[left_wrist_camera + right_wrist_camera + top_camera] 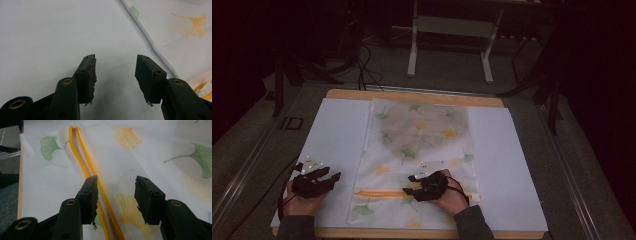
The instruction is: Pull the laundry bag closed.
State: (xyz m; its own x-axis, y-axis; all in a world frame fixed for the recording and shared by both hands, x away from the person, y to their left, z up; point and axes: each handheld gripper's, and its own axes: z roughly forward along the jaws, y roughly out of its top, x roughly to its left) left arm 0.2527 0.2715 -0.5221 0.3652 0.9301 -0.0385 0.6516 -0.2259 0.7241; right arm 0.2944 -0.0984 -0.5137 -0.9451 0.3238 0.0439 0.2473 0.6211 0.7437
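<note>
A white mesh bag [419, 150] printed with green and orange ginkgo leaves lies flat on a white sheet [337, 130]. An orange zipper [379, 193] runs across its near end. My right gripper [409, 184] hovers over the bag beside the zipper [82, 162]; it [115, 182] is open with only fabric below its jaws. My left gripper [332, 174] rests over the bare white sheet [50, 32], left of the bag's edge [180, 37]. It [115, 61] is open and holds nothing.
The sheet covers a wooden board [412, 95] whose edge shows at the far and near sides. Beyond the table stand a white frame's legs [413, 50] and cables on a dark floor. Bare sheet lies right of the bag [507, 165].
</note>
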